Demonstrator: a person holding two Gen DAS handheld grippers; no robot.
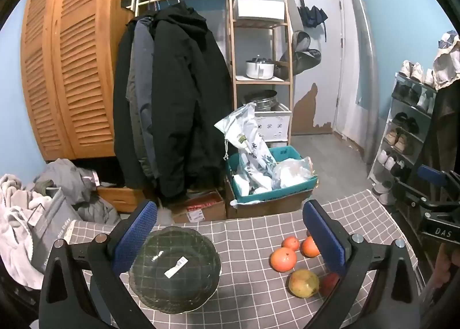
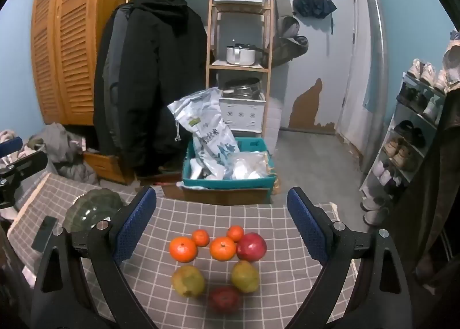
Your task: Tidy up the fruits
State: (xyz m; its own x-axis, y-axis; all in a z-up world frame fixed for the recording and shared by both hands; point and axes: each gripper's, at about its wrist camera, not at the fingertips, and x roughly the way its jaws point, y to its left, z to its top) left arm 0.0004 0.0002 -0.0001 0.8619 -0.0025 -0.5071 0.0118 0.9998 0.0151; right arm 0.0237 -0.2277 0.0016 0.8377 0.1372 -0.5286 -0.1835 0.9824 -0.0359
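Observation:
A dark green glass bowl [image 1: 175, 268] with a white sticker sits on the grey checked tablecloth [image 1: 247, 242]; it also shows in the right wrist view [image 2: 92, 209]. My left gripper [image 1: 230, 237] is open and empty above the bowl's right side. Several fruits lie to its right: oranges [image 1: 283, 259], a yellow-green pear [image 1: 304, 283] and a red apple [image 1: 329, 283]. My right gripper [image 2: 221, 225] is open and empty above the fruit group: several oranges [image 2: 183, 248], two pears [image 2: 188, 280], a red apple [image 2: 251, 246] and another red fruit [image 2: 224, 298].
A black phone [image 2: 44, 232] lies at the table's left edge. Beyond the table's far edge stand a teal crate of bags [image 2: 227, 165], hanging coats [image 2: 149, 84], a wooden shelf [image 2: 240, 41] and a shoe rack [image 2: 408, 139]. Laundry [image 1: 34, 202] is piled at the left.

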